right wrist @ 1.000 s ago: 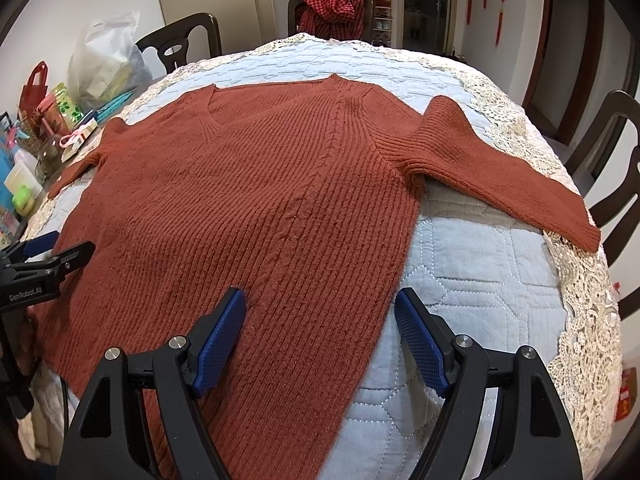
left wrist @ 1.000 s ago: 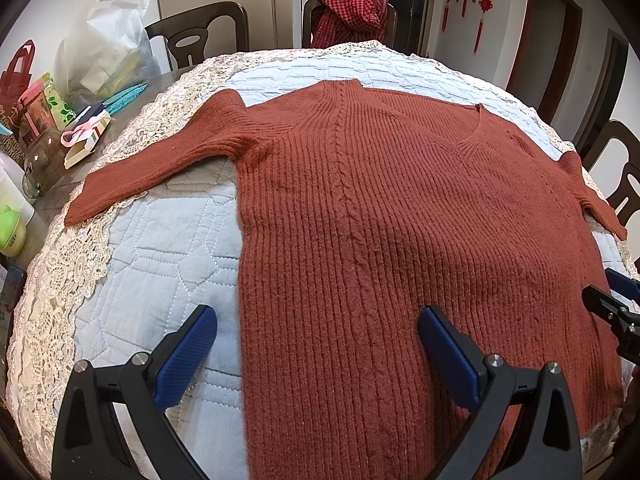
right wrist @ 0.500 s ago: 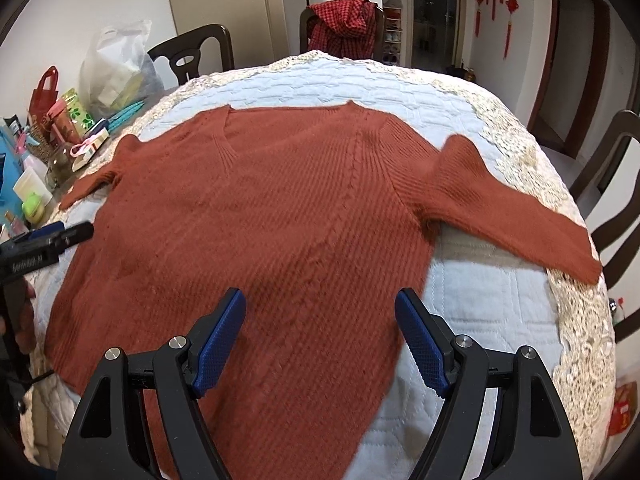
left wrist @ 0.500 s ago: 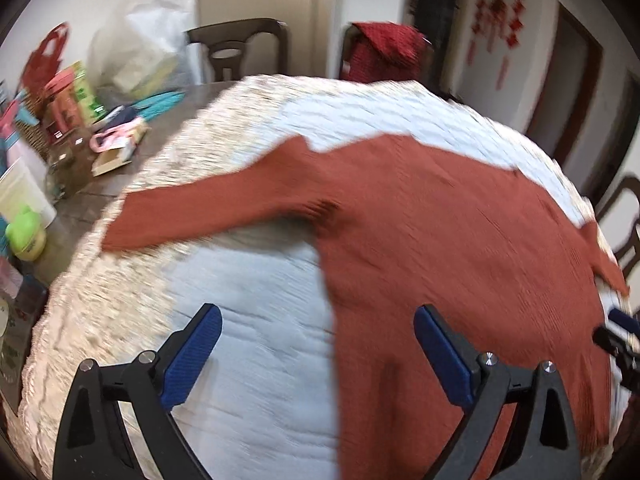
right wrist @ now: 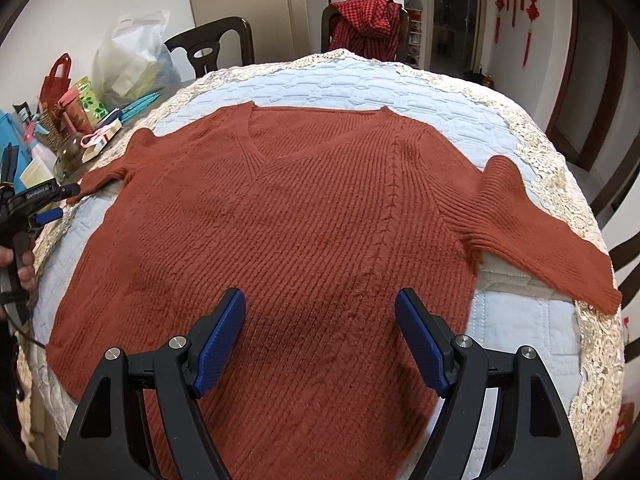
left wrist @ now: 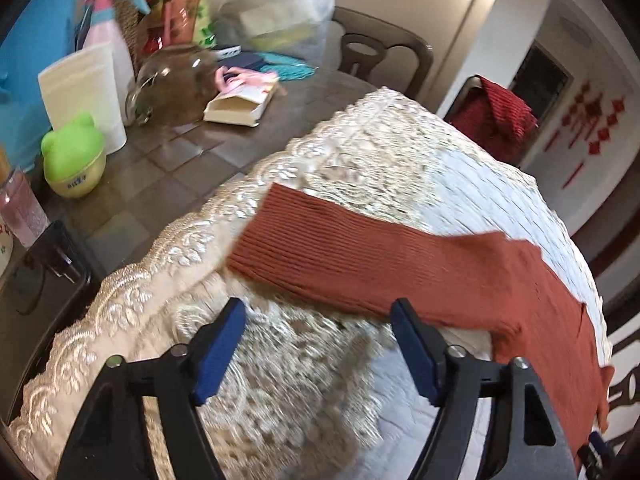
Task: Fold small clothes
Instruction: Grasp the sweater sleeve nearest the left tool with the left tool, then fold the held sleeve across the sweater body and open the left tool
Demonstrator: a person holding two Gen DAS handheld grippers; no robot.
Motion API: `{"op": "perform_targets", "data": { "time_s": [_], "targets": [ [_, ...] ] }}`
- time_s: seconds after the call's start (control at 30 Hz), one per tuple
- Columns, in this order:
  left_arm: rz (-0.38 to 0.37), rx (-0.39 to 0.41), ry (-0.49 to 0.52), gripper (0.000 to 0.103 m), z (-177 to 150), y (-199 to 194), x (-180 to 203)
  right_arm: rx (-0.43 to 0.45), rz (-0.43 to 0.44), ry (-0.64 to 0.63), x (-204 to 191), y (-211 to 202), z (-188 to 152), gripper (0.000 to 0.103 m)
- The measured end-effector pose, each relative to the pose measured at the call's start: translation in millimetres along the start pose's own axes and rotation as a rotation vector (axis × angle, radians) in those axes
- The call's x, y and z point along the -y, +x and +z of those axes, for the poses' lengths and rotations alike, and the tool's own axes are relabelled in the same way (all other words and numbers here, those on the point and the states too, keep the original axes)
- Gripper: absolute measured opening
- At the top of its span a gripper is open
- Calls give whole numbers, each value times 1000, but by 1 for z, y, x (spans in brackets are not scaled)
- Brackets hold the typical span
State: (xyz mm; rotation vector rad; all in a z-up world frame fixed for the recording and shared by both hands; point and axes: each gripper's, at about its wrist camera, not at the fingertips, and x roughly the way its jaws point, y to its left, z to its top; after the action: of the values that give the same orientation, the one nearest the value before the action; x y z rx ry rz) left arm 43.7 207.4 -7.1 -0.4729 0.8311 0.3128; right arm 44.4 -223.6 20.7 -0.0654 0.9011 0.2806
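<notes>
Rust-red sweater [right wrist: 304,216] lies flat, neckline facing the far chairs.

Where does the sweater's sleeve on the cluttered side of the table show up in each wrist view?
Left wrist: the sleeve crosses mid-frame, its cuff toward the left on the lace edge, just beyond the open left claw.
Right wrist: the same sleeve lies at the far left, mostly foreshortened.
Shared landmark: the glass jar.

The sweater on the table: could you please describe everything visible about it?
The sweater is rust-red ribbed knit with a V-neck and a cable stripe down the front. It lies flat, face up, on the quilted cover, both sleeves spread outward, their cuffs reaching the lace border. No gripper touches it.
</notes>
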Motion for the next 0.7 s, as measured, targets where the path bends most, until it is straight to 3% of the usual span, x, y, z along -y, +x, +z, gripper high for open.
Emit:
{"op": "perform_targets", "data": {
  "time_s": [0.17,0.23,0.33,0.47,0.7],
  "targets": [
    [15,13,-13,51,15,12,-5,-10,-2,6,1,5,3,77],
    [30,14,-11,32,18,15,-6,-9,-1,7,2,5,4,77],
    [21,21,-1,14,23,14,-5,-7,0,15,3,6,5,77],
    [-48,70,48,12,33,-6,10,-3,6,21,5,5,5,77],
    [-317,175,265,12,44,-61,105,12,31,53,11,3,7,77]
  ]
}}
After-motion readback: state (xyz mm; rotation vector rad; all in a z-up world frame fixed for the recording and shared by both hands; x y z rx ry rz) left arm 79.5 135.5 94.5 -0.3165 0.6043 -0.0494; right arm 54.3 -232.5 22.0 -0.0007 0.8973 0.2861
